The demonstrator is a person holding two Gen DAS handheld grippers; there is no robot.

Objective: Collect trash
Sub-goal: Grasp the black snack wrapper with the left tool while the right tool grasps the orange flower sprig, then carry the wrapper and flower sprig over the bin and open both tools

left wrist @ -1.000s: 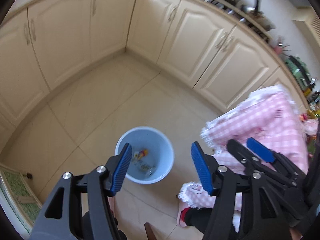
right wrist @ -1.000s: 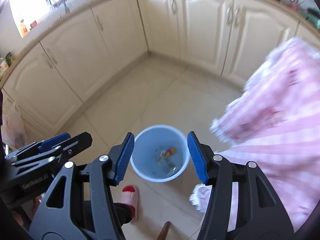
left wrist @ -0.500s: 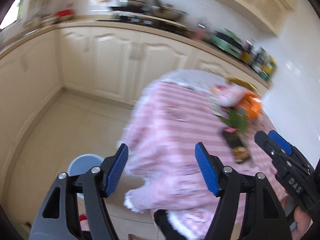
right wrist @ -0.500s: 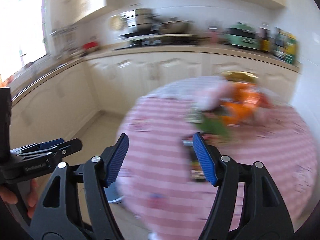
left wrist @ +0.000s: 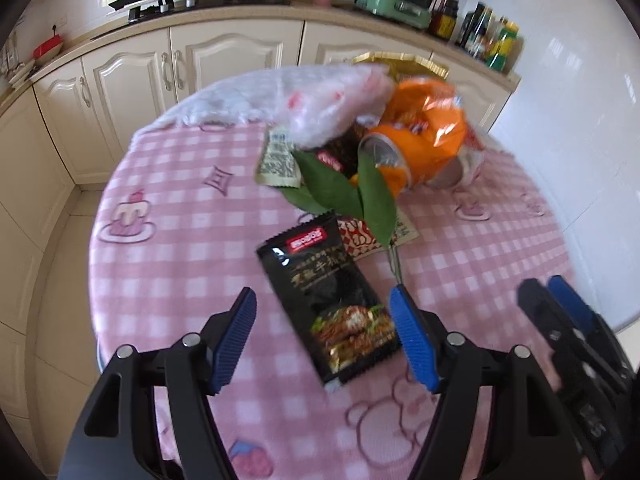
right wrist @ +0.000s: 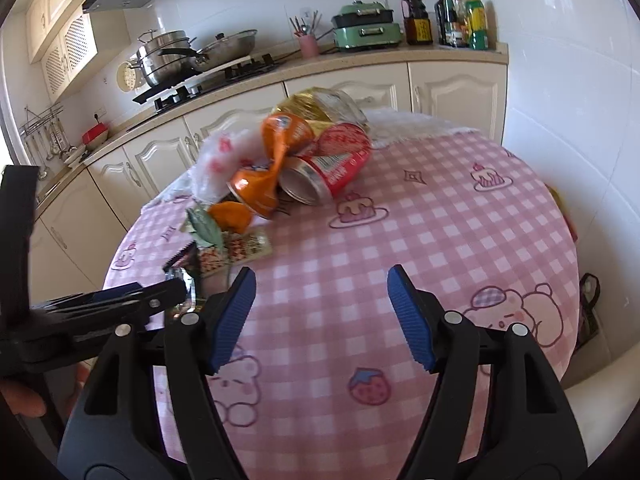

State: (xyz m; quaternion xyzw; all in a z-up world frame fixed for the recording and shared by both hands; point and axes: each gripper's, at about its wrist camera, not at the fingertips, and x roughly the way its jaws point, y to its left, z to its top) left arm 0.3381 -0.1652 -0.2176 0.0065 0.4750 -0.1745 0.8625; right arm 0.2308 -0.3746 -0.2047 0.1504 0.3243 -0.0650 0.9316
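A round table with a pink checked cloth [left wrist: 172, 264] holds a pile of trash. A black snack packet [left wrist: 332, 300] lies flat nearest me, and my left gripper [left wrist: 322, 304] hangs open over it without its pads pressing on it. Behind the packet are green leaves [left wrist: 332, 188], a crushed orange can [left wrist: 416, 148], a white plastic bag [left wrist: 336, 104] and small wrappers. In the right wrist view my right gripper [right wrist: 322, 280] stands open over bare cloth, with nothing between its fingers. The red can [right wrist: 332, 164] and orange can [right wrist: 260, 188] lie beyond it to the left.
Cream cabinets [left wrist: 224, 64] curve behind the table. Their counter carries a stove with pots [right wrist: 180, 60], a green appliance [right wrist: 366, 26] and bottles [right wrist: 460, 20]. A white tiled wall [right wrist: 560, 100] stands close on the right. Each gripper shows at the side of the other's view.
Both views have swung up from the blue bin on the floor to the table top with the trash. Both grippers' jaws stand slightly wider than before.
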